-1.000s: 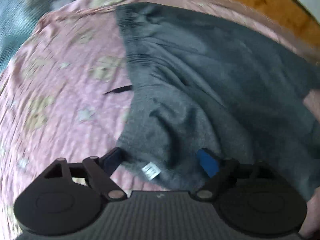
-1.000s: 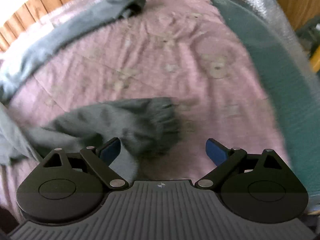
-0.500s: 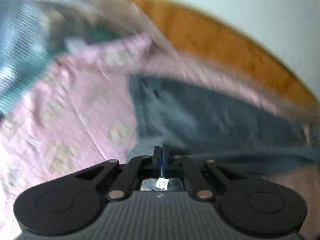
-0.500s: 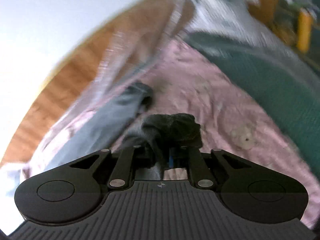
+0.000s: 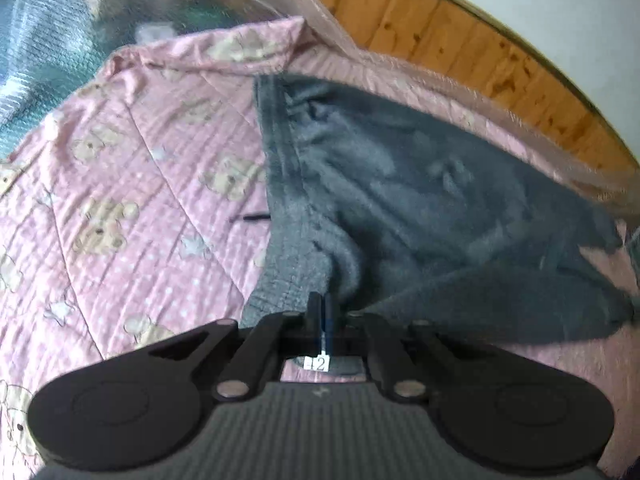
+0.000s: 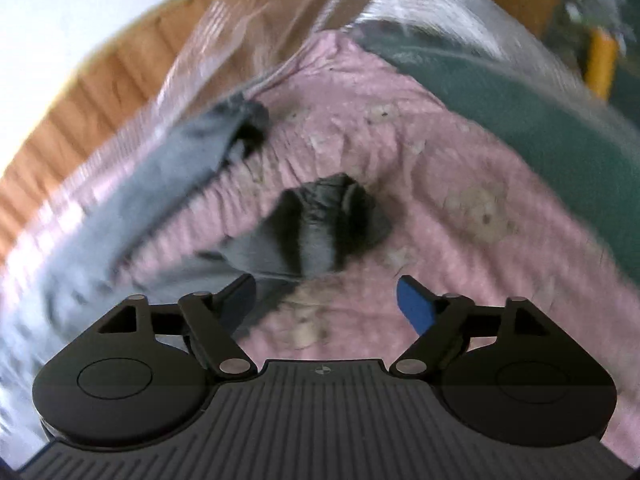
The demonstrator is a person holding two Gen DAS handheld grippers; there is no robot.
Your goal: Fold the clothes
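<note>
1. Two hand-held grippers work over a bed covered by a pink quilt (image 5: 132,200) printed with teddy bears; a grey garment (image 5: 420,208) lies spread across it toward the wooden headboard (image 5: 460,40).
2. The left hand-held gripper (image 5: 322,312) has its fingers pressed together on the garment's near edge beside the ribbed waistband (image 5: 280,152), with a small white size tag (image 5: 319,363) showing just under the fingers. A second ago the same fingers stood wide apart around that edge; half a second ago they had already closed.
3. The right hand-held gripper (image 6: 326,294) is spread wide and holds nothing, its blue pad (image 6: 414,306) clear of the cloth. Half a second ago it was clamped on the dark cuff; that grip has since been let go.
4. The released cuff (image 6: 332,224) sits bunched on the quilt just ahead of the right gripper's fingers, while the other leg (image 6: 192,160) runs along the far side of the bed near the headboard.
5. A green cover (image 6: 520,112) under clear plastic borders the quilt on the right in the right wrist view, which is blurred by motion.
6. A short dark drawstring (image 5: 256,217) lies on the quilt just beside the waistband.
</note>
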